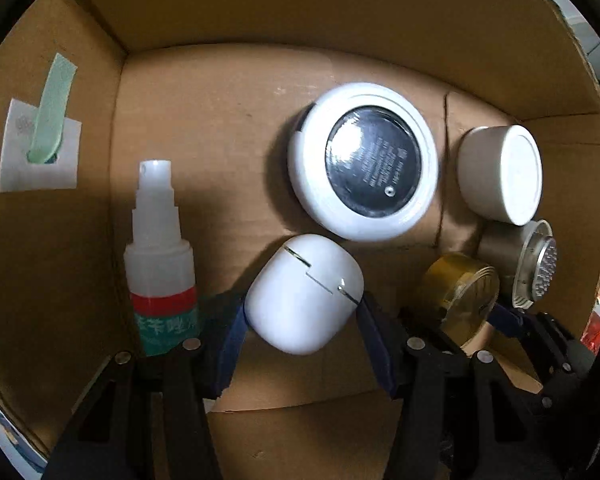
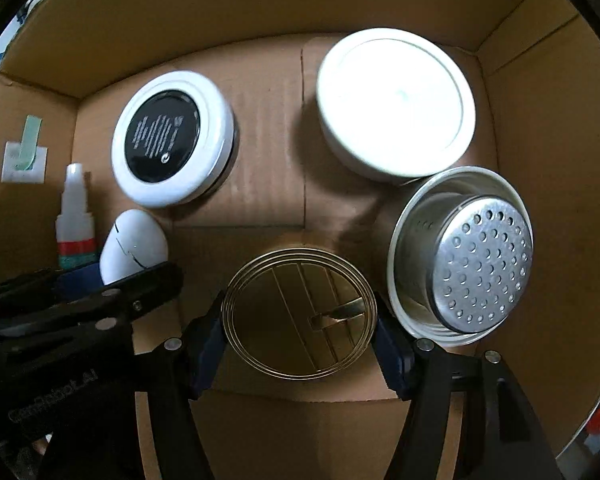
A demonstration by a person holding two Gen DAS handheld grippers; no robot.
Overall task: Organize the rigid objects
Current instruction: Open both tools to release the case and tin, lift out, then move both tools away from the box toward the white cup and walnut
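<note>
Inside a cardboard box [image 1: 228, 128], the left gripper [image 1: 302, 322] holds a white rounded case [image 1: 302, 292] between its blue pads [image 1: 232, 340]. A spray bottle [image 1: 160, 256] lies just beside it on the left. Behind are a round white compact [image 1: 362, 160], a white jar [image 1: 500, 174], a perforated metal strainer [image 1: 534, 268] and a gold tin [image 1: 462, 296], with the right gripper's blue pad at it.

The print on the round white case's black disc [image 1: 374, 160] was too blurred to read; the spray bottle [image 1: 160, 256] lost its lower part behind the left gripper's [image 1: 300, 344] black frame (label characters cut short).
</note>
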